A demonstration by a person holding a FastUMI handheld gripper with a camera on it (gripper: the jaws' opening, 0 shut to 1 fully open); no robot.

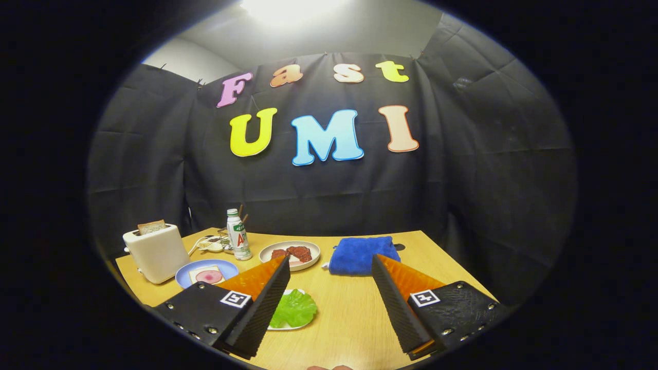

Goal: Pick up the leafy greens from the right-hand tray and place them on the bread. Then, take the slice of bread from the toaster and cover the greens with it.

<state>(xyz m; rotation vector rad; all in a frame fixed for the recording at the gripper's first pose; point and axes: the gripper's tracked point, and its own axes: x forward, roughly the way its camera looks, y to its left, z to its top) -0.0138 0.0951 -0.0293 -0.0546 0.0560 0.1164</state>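
1. Gripper (330,262) jaws wide open, empty, above table (349,318).
2. Lettuce (294,309) on white plate (300,325), just inside left finger, approx 8 o'clock from gap.
3. Toaster (156,252) w/ bread slice (151,226), 10 o'clock, well apart.

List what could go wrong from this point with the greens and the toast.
1. The gripper is open above the table, and the greens lie on a white plate partly behind one finger, not between them; closing now would likely miss.
2. The leaf looks thin and flat, so the fingers may nudge the plate instead.
3. The bread barely rises out of the toaster, leaving little to grip.
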